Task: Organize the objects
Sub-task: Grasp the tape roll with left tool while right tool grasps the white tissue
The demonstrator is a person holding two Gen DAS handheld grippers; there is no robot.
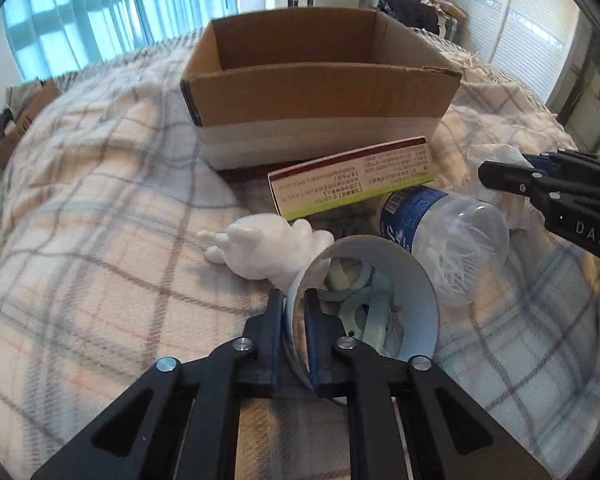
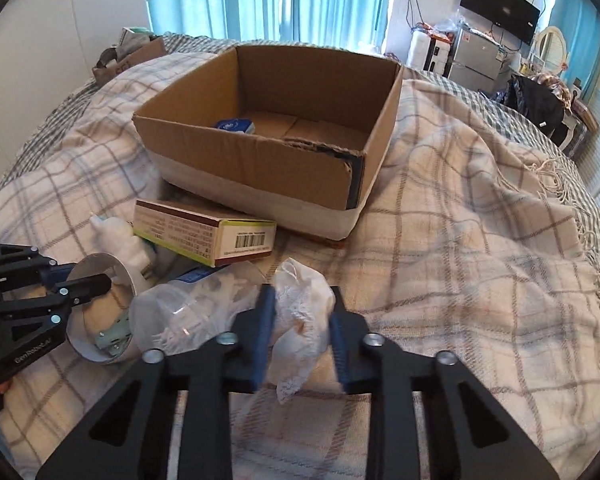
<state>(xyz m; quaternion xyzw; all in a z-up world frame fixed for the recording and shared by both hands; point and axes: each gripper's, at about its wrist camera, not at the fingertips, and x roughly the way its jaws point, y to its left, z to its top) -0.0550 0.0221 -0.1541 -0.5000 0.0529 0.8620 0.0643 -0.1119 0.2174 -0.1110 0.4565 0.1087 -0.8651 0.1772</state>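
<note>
An open cardboard box (image 1: 320,92) sits on the plaid blanket; in the right wrist view (image 2: 260,160) a small blue packet (image 2: 234,125) lies inside it. My left gripper (image 1: 293,304) is shut on the rim of a white cup (image 1: 380,300) lying on its side; the cup also shows in the right wrist view (image 2: 100,308). My right gripper (image 2: 300,304) is shut on crumpled white tissue (image 2: 304,312). In front of the box lie a printed carton (image 1: 352,176), an empty plastic bottle (image 1: 444,232) and a white figurine (image 1: 268,248).
The plaid blanket (image 2: 460,240) covers the bed. A second small cardboard box (image 2: 128,60) stands at the far left edge of the bed. Furniture, a fridge (image 2: 480,60) and a TV (image 2: 500,8) stand beyond the bed.
</note>
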